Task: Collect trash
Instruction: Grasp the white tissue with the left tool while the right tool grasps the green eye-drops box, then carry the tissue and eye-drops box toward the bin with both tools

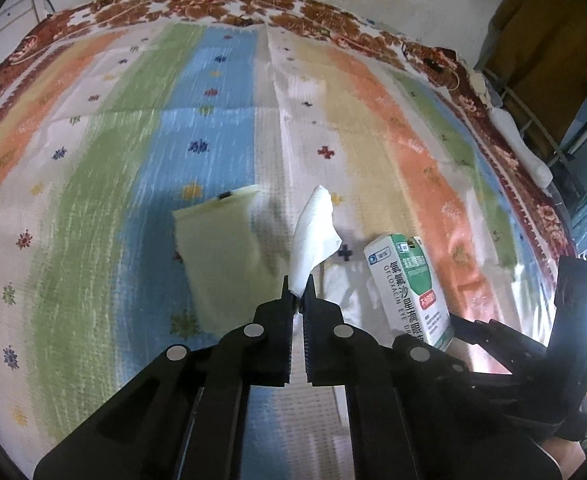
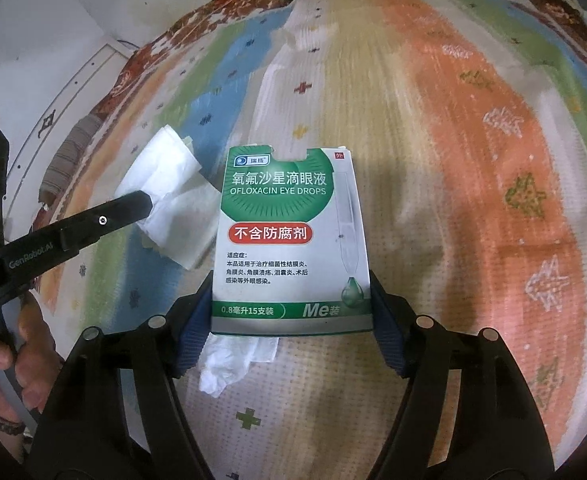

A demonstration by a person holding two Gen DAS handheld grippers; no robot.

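The bedspread (image 2: 433,168) is woven cloth, matt, with a ribbed, slightly rough texture. The tissue (image 1: 313,236) is soft, crinkled white paper, matt. The eye-drop box (image 2: 289,236) is smooth printed cardboard with a faint sheen. A pale sheet (image 1: 221,256) beside the tissue looks like thin matt paper. The left gripper (image 1: 298,294) is matt black plastic with round silvery metal pins; the right gripper (image 2: 289,300) carries ridged blue pads (image 2: 191,334) that look rubbery.

We see only part of the crumpled tissue (image 2: 229,364): the eye-drop box (image 2: 289,236) hides its upper half. At nine o'clock a hand (image 2: 9,344) is cut by the frame edge.
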